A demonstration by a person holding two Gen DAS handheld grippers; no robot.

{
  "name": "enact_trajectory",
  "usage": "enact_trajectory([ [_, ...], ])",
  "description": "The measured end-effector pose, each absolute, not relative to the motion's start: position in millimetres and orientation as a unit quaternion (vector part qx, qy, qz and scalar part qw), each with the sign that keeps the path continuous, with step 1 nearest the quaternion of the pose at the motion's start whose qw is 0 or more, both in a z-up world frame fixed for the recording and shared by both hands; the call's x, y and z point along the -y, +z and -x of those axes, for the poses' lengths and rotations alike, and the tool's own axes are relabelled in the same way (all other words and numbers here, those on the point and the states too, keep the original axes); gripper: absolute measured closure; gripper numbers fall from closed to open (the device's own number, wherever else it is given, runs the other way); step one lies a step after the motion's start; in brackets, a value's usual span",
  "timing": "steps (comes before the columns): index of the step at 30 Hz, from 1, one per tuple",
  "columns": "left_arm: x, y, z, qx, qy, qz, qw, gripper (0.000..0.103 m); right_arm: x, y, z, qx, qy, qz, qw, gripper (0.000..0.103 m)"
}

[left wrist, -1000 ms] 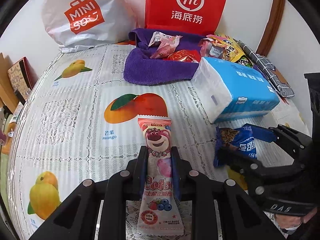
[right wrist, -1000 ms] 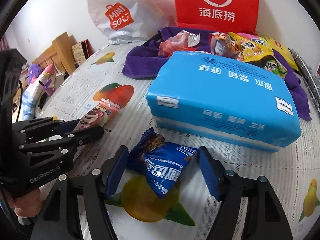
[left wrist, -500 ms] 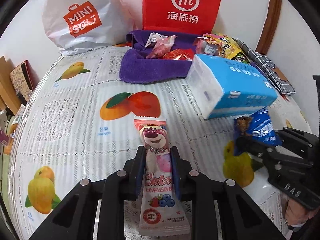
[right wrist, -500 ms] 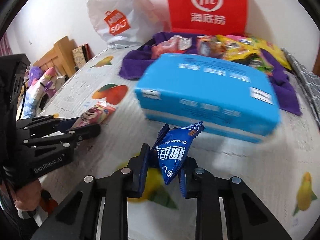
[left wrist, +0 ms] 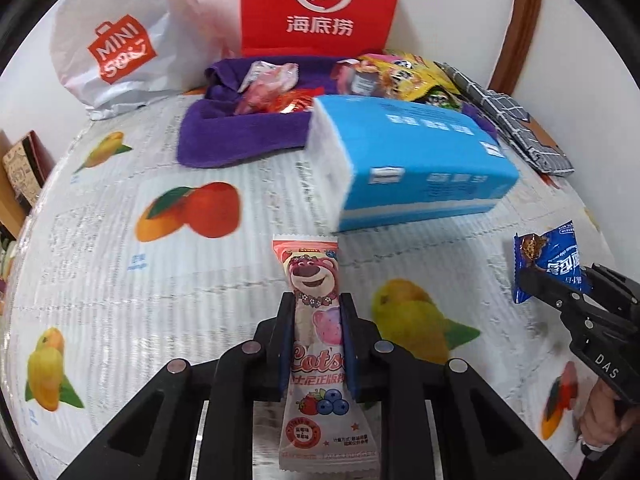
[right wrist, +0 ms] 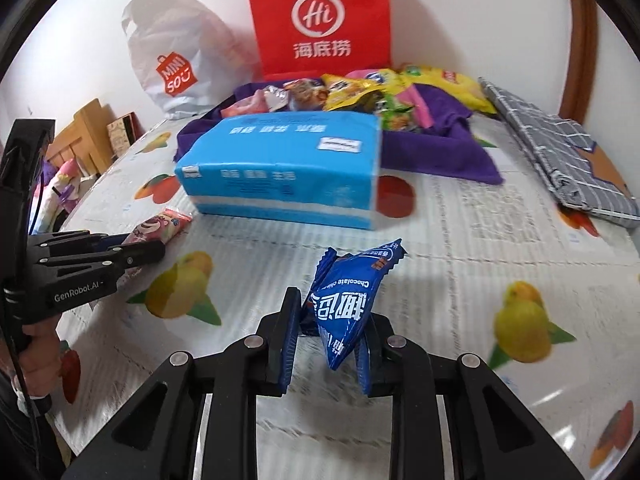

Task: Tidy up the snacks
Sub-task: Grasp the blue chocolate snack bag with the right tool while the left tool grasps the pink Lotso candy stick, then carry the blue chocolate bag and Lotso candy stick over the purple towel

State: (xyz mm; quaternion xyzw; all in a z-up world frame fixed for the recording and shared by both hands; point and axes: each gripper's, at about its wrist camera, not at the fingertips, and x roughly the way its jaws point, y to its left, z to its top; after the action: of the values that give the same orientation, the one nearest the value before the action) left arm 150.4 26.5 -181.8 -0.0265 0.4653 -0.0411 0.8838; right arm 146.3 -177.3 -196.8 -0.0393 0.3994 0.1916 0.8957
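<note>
Snacks in both claws, held above a fruit-print tablecloth (left wrist: 100,280). Left gripper (left wrist: 314,344) clamped on a pink bear snack stick (left wrist: 314,320), pads pressing its two long edges, bear face poking out ahead of the fingertips, berry-printed end trailing back between the black fingers. Same stick seen from the right wrist view as a pink tip (right wrist: 160,226) sticking out of the left gripper (right wrist: 136,250) at the left edge, with a hand (right wrist: 38,356) wrapped around the grip below.

Right gripper (right wrist: 328,340) pinched on a blue chocolate snack packet (right wrist: 348,300), packet crumpled and tilted, crimped top pointing up and away, white lettering upside down. In the left wrist view, that packet (left wrist: 550,258) at the far right, gripped at its lower edge by the right gripper (left wrist: 560,284); a bit of hand (left wrist: 604,412) lower down.

Beyond both claws, resting on the cloth: a blue tissue pack (right wrist: 280,168), lying flat, edges motion-blurred. Behind it a purple towel (left wrist: 236,136) heaped with mixed snack packets (right wrist: 384,88), pink and red wrappers on the left, yellow and green bags on the right. Against the wall: a red paper bag (left wrist: 320,4) upright, a white plastic shopping bag (left wrist: 124,40) slumped to its left. Grey checked cloth (right wrist: 560,152) folded along the right side of the table.
</note>
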Motion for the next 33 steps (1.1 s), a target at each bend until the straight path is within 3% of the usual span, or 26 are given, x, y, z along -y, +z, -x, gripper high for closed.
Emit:
enact_trajectory([
  [8,-11,-173,-148,-0.475,-0.047,0.032,0.878,0.084,195,-191,-138,-0.39,0.185,0.035,0.901,0.084],
  [33,9,-116,-101,-0.448,-0.057,0.034,0.892,0.084,206,-145,-104,-0.361,0.171,0.024,0.917,0.084],
])
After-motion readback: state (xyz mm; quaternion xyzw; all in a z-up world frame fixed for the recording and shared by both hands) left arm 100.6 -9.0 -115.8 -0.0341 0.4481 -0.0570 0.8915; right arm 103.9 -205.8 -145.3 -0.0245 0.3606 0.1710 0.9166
